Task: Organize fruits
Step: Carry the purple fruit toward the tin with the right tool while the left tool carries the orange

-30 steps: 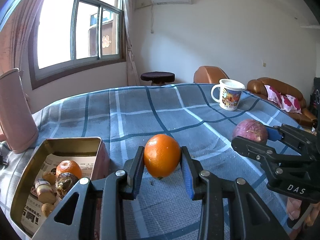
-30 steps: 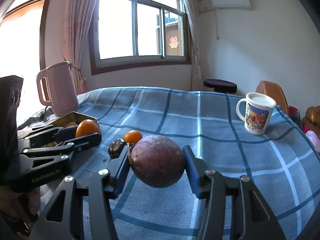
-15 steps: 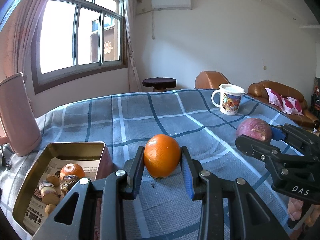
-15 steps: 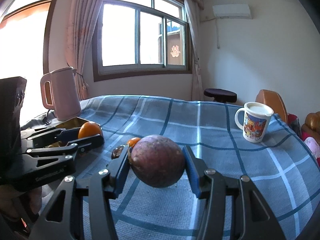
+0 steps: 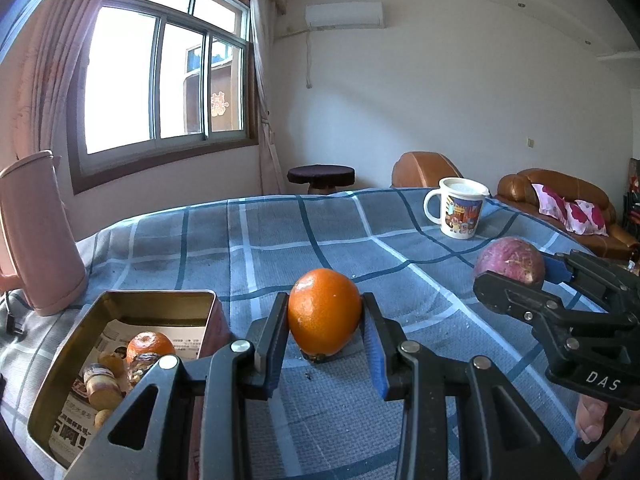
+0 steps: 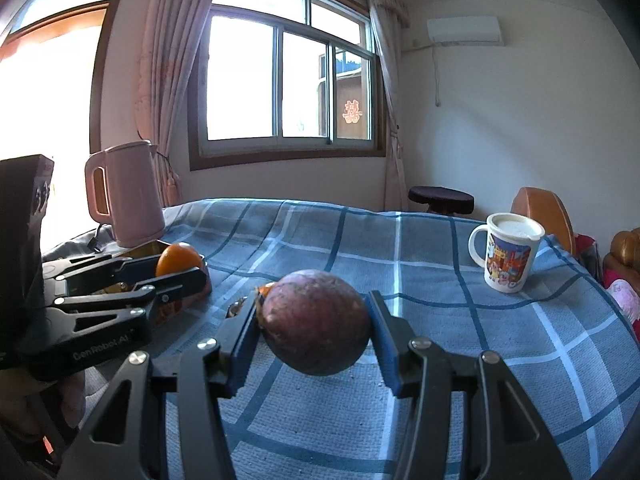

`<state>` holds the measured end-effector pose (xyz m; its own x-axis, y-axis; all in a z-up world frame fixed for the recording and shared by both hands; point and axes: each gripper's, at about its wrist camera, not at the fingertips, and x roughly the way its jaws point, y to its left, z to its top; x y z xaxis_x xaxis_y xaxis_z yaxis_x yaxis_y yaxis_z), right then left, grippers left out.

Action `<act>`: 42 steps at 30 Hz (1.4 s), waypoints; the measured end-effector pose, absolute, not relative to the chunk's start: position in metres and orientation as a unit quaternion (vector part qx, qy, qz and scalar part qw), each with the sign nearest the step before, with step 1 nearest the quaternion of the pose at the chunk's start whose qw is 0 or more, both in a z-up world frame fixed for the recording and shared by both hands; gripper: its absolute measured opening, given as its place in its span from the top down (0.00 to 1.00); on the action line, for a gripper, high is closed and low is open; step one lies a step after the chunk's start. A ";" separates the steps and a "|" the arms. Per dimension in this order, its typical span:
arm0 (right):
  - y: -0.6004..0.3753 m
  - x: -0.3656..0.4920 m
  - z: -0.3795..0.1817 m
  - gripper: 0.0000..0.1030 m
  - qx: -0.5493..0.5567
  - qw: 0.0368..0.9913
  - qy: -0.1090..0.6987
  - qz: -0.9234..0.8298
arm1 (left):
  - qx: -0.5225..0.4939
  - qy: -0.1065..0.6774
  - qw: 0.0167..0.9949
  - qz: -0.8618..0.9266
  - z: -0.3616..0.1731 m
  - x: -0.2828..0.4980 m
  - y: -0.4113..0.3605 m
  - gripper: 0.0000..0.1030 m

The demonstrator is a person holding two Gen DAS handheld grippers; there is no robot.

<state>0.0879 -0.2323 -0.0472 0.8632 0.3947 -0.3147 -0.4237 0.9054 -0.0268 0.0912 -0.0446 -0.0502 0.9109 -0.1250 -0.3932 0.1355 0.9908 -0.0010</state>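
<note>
The left gripper (image 5: 324, 330) has its jaws clamped on an orange (image 5: 324, 316), the blue pads pressing both sides of the fruit, which hangs just above the checked blue tablecloth (image 5: 280, 240). The right gripper (image 6: 314, 326) has its jaws closed on a round purple fruit (image 6: 316, 322), also lifted clear of the cloth.

Just left of the held orange sits an open metal tin (image 5: 160, 308), lined with printed paper. Inside it lie a smaller orange (image 5: 150, 346), a dark glossy piece and several small brownish pieces too small to identify. A pink kettle (image 5: 38, 236) stands beyond the tin, near the table edge. Farther across the table stands a white mug (image 5: 458, 214) with a cartoon print and a white lid.

The left wrist view looks down into the tin and shows its contents; the right wrist view shows only the tin's far rim behind the left gripper, but it shows the kettle's handle and a sliver of orange and something dark on the cloth behind the purple fruit.
</note>
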 end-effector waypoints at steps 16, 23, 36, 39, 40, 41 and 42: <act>-0.235 0.081 -0.044 0.47 -0.044 0.968 0.129 0.212 | 0.012 0.180 0.982 -0.063 -0.048 0.083 -0.044 0.64; -0.237 0.077 -0.043 0.47 -0.044 0.969 0.122 0.211 | 0.013 0.167 0.984 -0.060 -0.046 0.077 -0.043 0.64; -0.238 0.072 -0.042 0.47 -0.044 0.971 0.107 0.210 | 0.021 0.141 0.989 -0.050 -0.043 0.069 -0.046 0.64; -0.238 0.070 -0.042 0.47 -0.046 0.972 0.101 0.209 | 0.025 0.135 0.989 -0.047 -0.042 0.067 -0.047 0.64; -0.238 0.069 -0.042 0.47 -0.047 0.972 0.099 0.209 | 0.025 0.135 0.989 -0.046 -0.042 0.068 -0.047 0.64; -0.238 0.069 -0.041 0.47 -0.047 0.972 0.098 0.209 | 0.024 0.134 0.990 -0.046 -0.042 0.068 -0.047 0.64; -0.238 0.068 -0.041 0.47 -0.047 0.972 0.096 0.209 | 0.024 0.135 0.990 -0.047 -0.042 0.068 -0.047 0.64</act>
